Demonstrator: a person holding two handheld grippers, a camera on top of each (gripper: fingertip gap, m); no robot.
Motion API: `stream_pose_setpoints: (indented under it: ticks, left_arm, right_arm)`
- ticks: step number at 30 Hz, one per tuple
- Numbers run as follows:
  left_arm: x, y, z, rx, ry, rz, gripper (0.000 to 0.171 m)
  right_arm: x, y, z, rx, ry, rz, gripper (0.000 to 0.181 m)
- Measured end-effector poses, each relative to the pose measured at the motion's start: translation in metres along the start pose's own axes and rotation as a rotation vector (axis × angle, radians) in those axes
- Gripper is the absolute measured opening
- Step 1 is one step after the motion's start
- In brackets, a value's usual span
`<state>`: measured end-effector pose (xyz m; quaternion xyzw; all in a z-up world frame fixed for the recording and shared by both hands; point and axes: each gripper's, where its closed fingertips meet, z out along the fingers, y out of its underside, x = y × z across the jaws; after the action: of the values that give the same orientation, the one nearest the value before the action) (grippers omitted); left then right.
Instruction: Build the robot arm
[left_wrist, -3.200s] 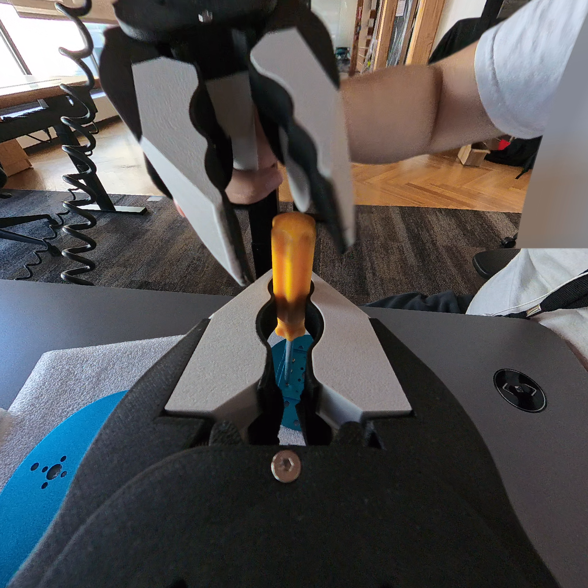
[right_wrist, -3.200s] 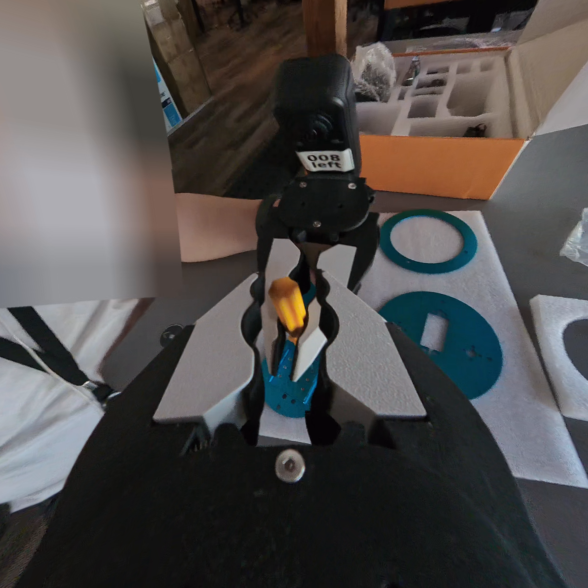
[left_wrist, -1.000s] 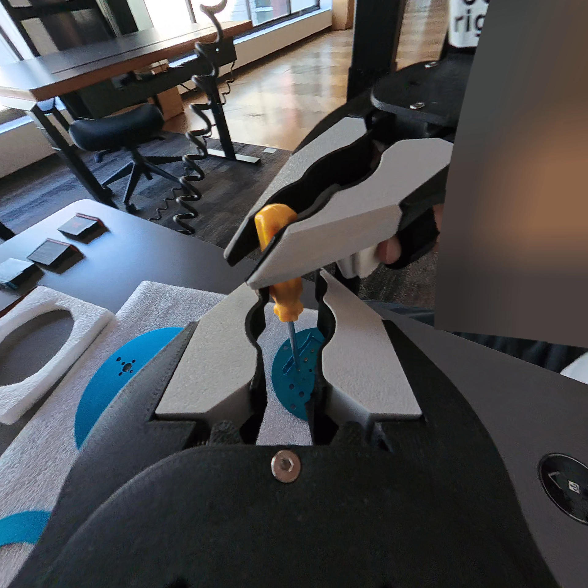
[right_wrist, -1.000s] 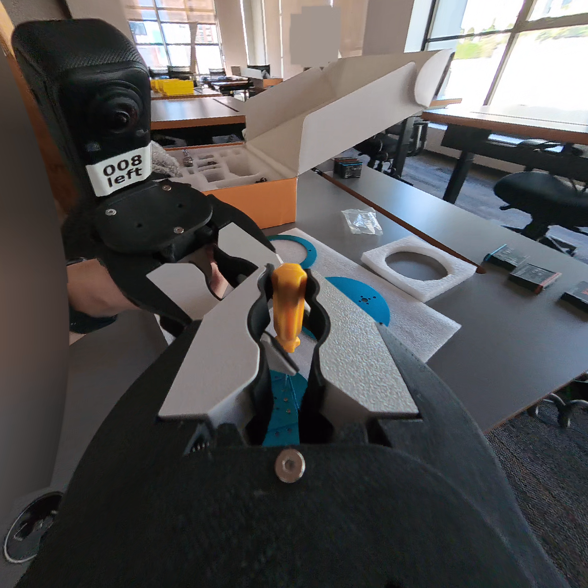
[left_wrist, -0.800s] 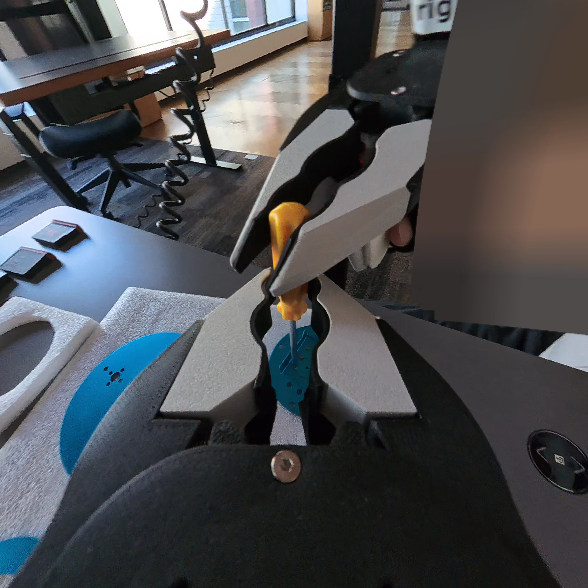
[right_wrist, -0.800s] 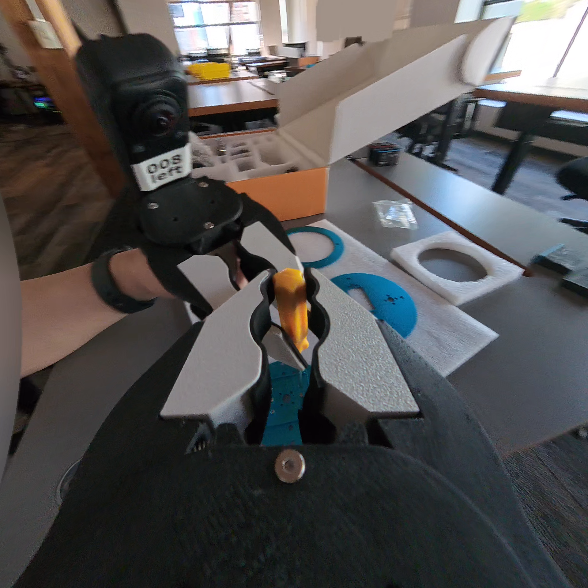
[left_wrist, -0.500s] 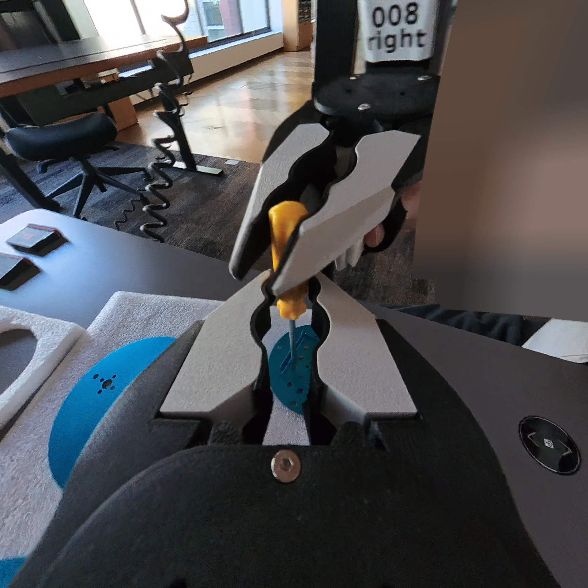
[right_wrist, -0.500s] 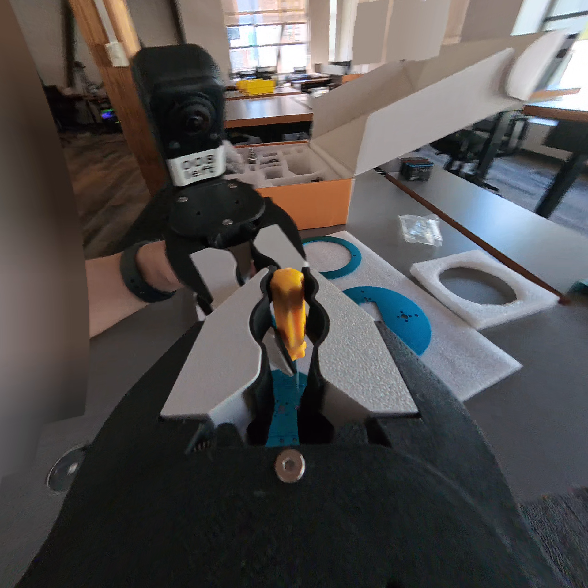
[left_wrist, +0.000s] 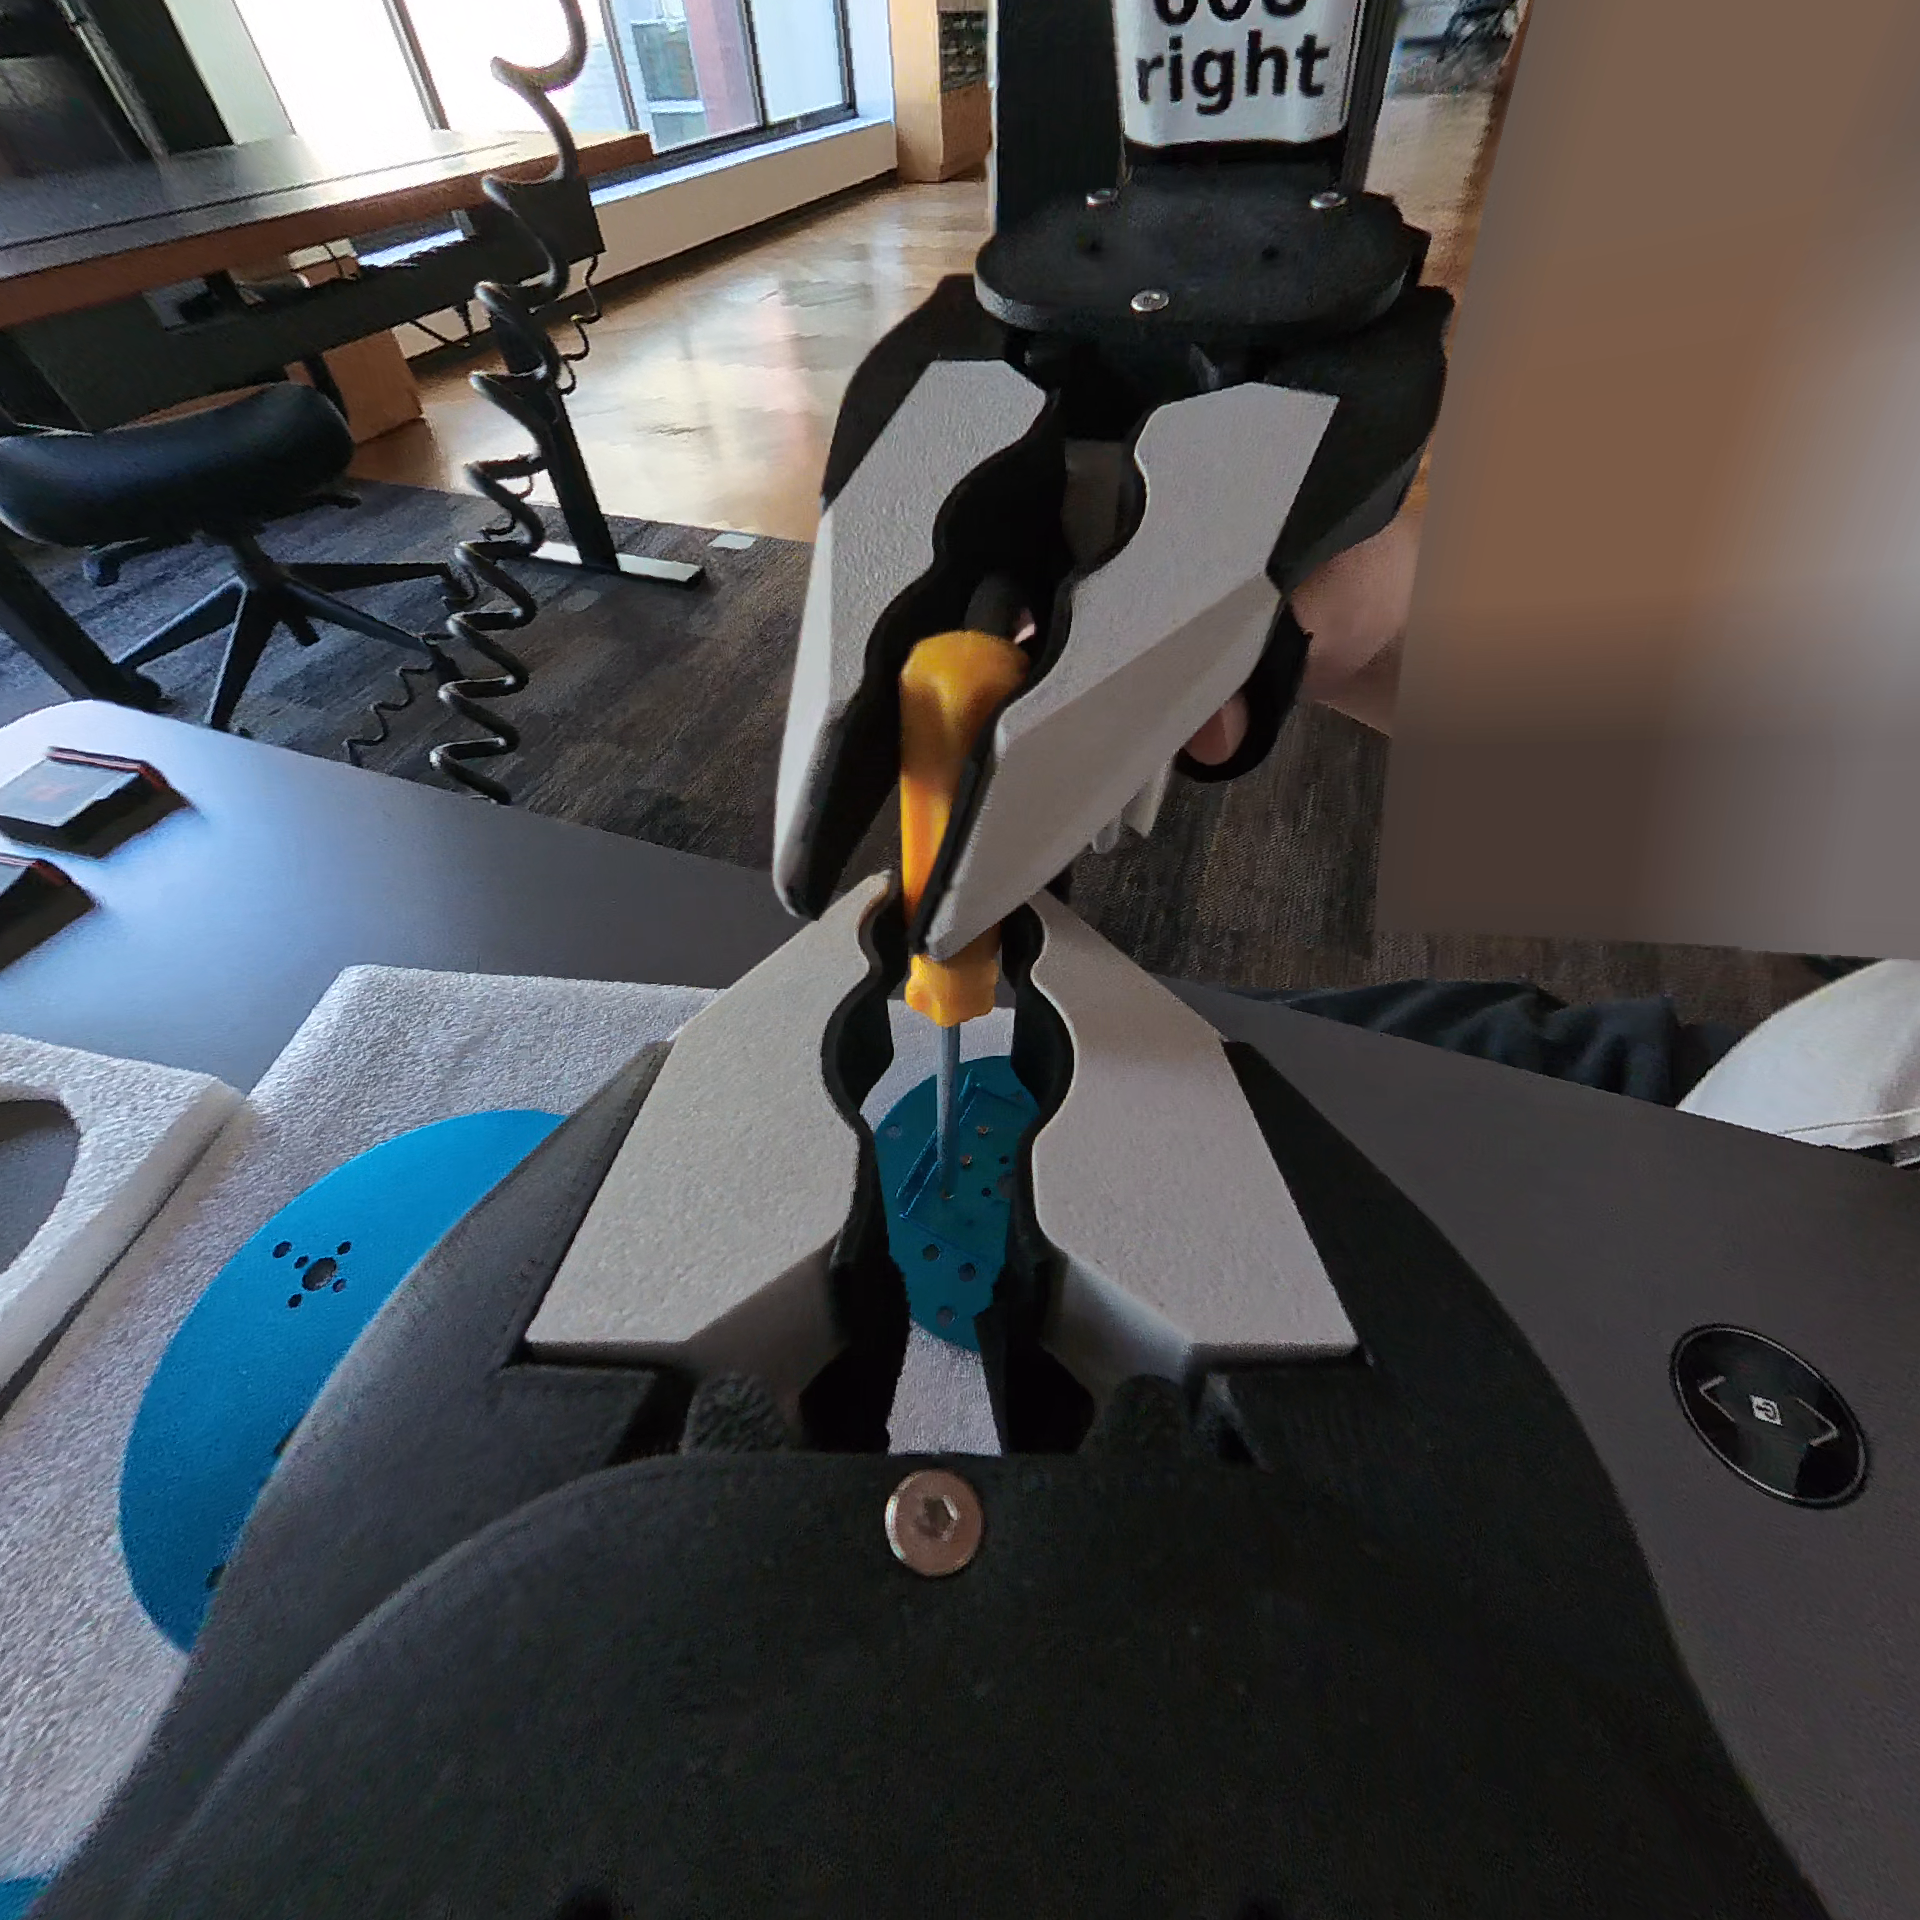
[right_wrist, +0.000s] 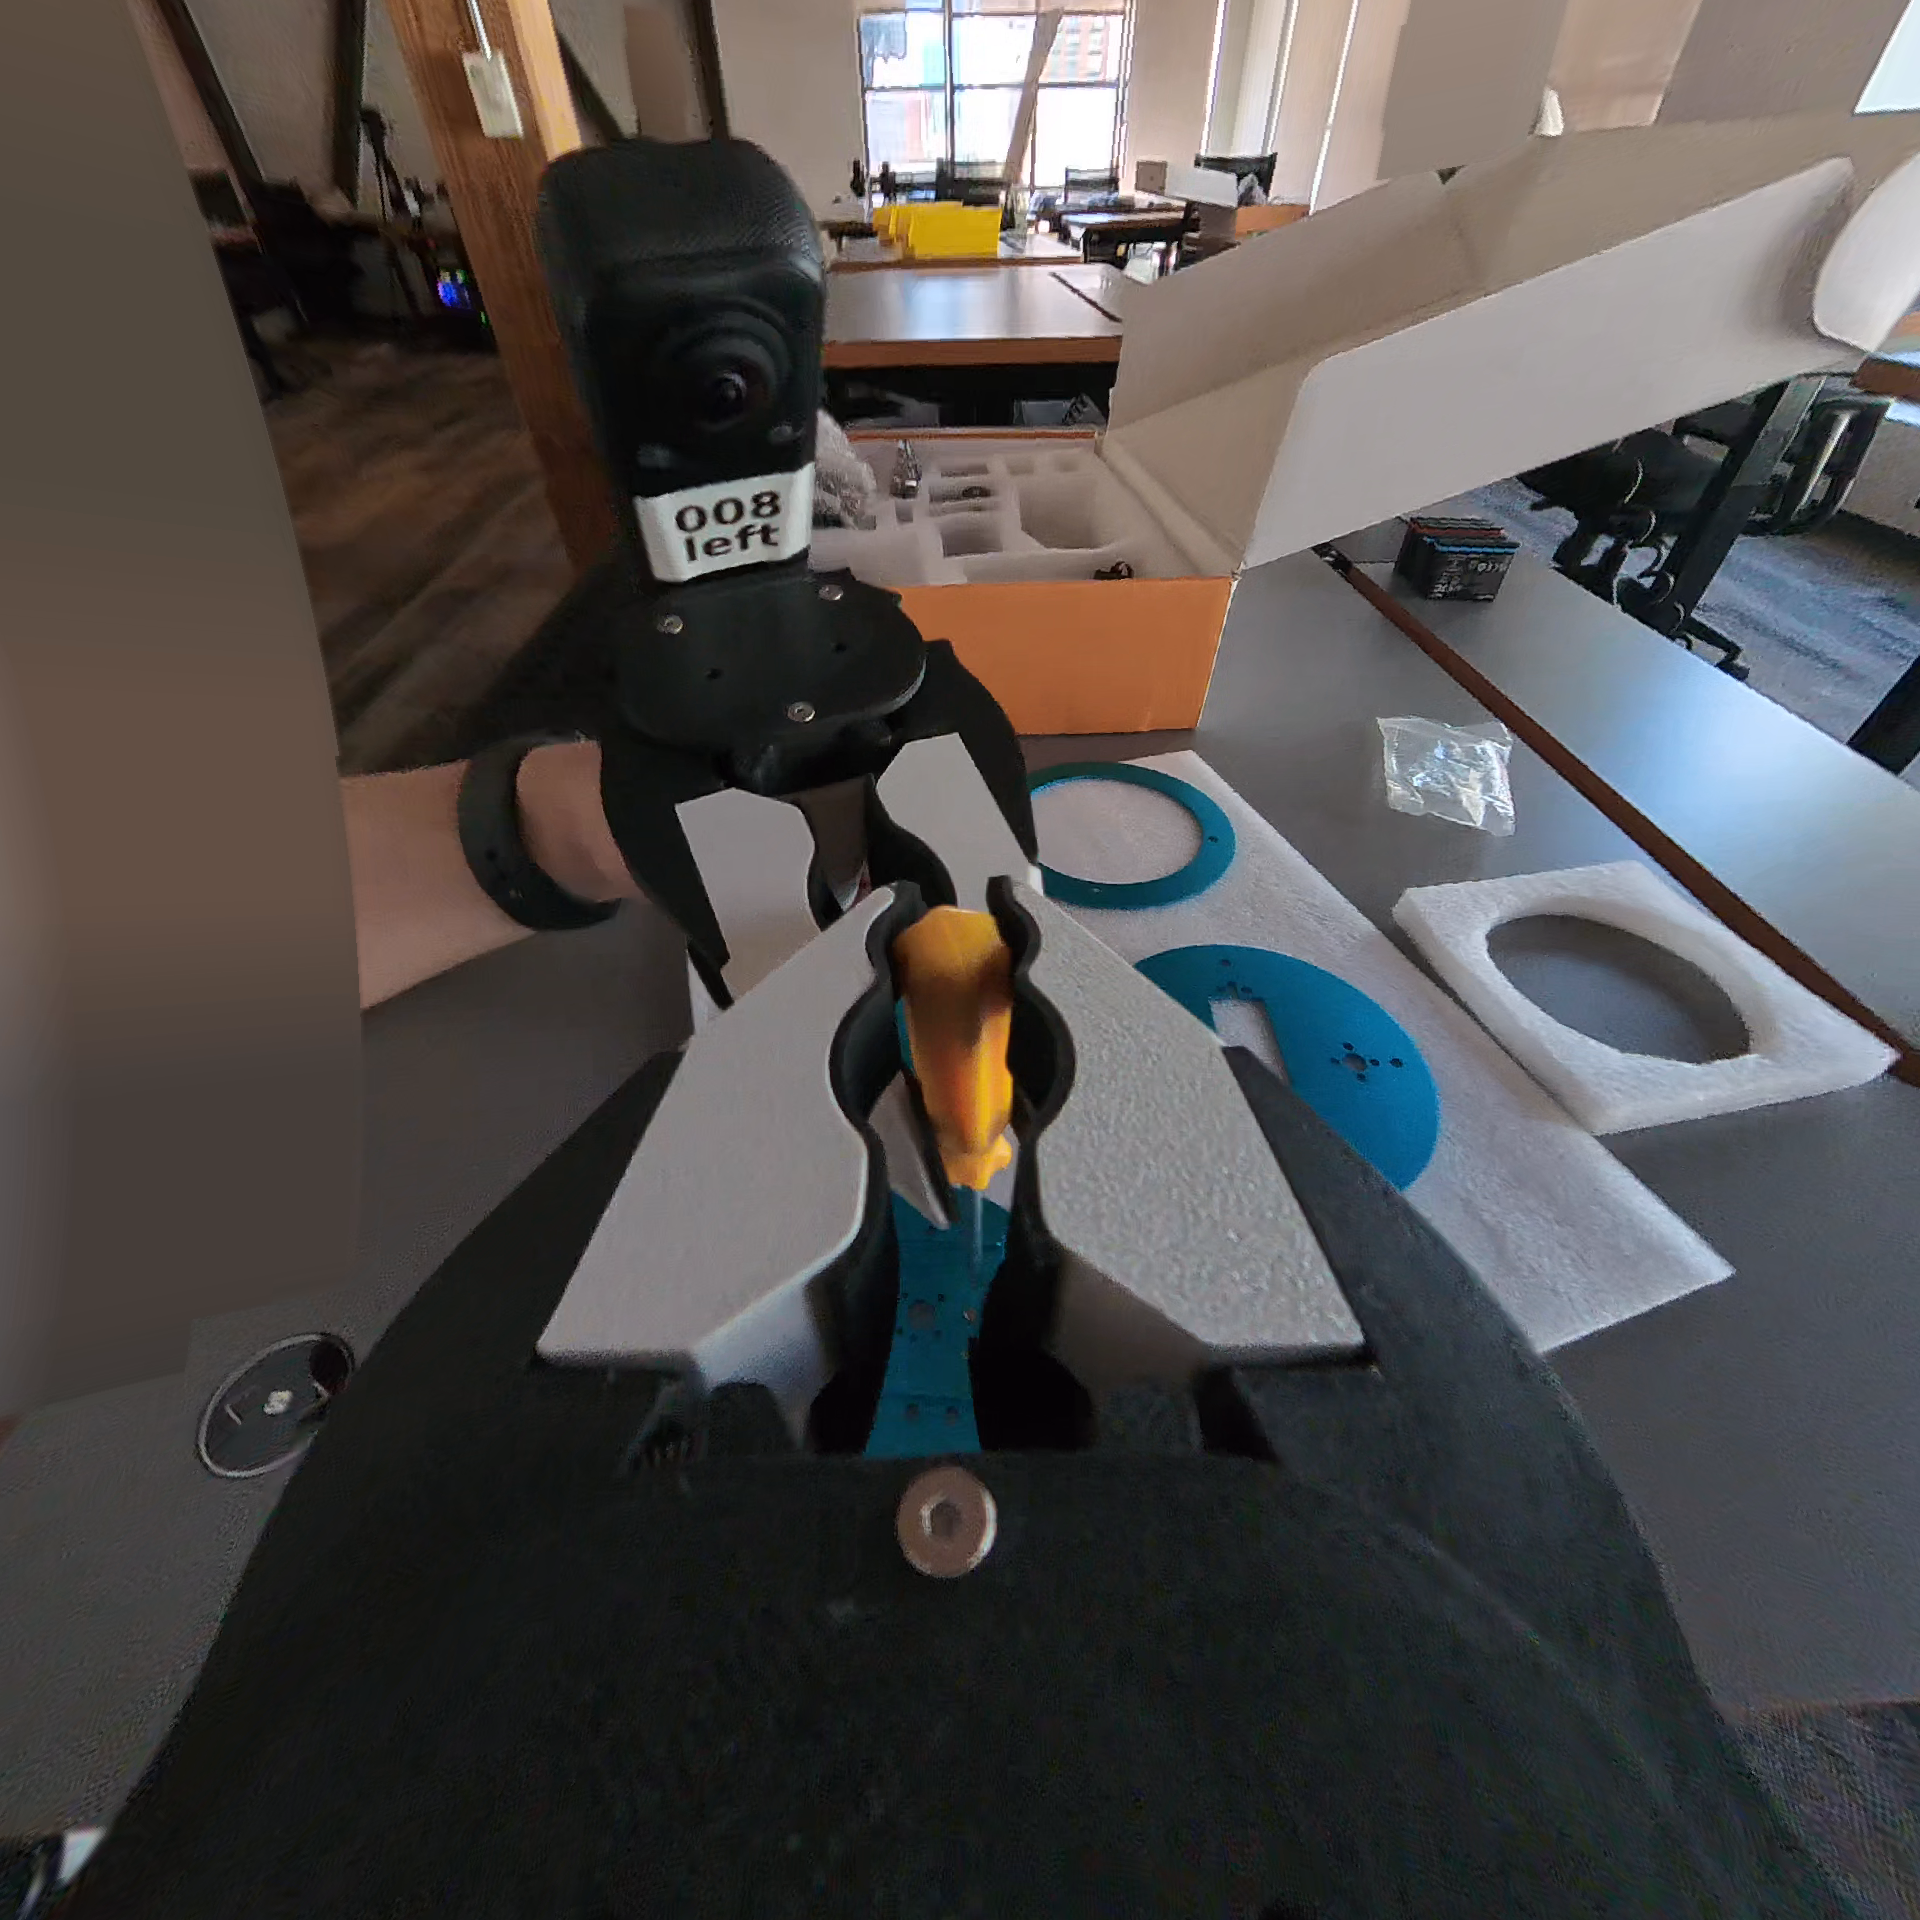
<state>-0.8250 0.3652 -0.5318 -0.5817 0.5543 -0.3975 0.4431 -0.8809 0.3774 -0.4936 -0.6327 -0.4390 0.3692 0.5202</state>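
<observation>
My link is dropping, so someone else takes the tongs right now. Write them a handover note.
Right tongs: shut on the orange screwdriver at its handle, shaft near upright, tip down on the small blue perforated plate.
Left tongs: open, fingers flanking the lower handle, not clamping it.
The plate lies on the white foam sheet, with a blue disc and a blue ring beside it.
Whether any screw is seated cannot be told.
</observation>
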Motion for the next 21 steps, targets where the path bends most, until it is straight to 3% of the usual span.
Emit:
stream_pose_setpoints:
  ticks: [3, 6, 9, 11, 14, 16, 19, 21]
  left_arm:
    - [0.0, 0.001, -0.003, 0.0, 0.025, -0.053, 0.016]
    - [-0.005, -0.002, -0.002, -0.011, -0.074, -0.062, 0.026]
    - [-0.01, -0.003, 0.0, -0.027, -0.172, -0.005, 0.017]
    - [-0.008, -0.002, 0.0, -0.028, -0.151, 0.007, 0.017]
    - [0.001, -0.001, -0.005, -0.015, -0.054, 0.006, 0.017]
    - [0.001, -0.001, -0.006, -0.003, -0.032, 0.008, 0.017]
    - [0.002, -0.001, -0.005, 0.006, 0.007, 0.005, 0.017]
    - [0.003, -0.001, -0.005, 0.011, 0.031, -0.001, 0.017]
  right_arm:
    - [0.002, 0.002, 0.004, -0.039, 0.043, -0.008, 0.014]
    - [0.019, 0.003, 0.0, -0.026, 0.217, 0.057, 0.014]
    - [0.027, 0.004, -0.005, -0.003, 0.356, 0.072, 0.014]
    - [0.025, 0.003, -0.005, 0.005, 0.39, 0.072, 0.015]
    - [0.009, 0.002, 0.001, -0.008, 0.219, 0.089, 0.013]
    - [0.011, 0.0, 0.0, 0.007, 0.151, 0.086, 0.026]
    - [0.0, 0.002, 0.003, -0.03, 0.007, 0.019, 0.012]
    - [0.0, 0.006, 0.004, -0.078, 0.012, -0.058, 0.011]
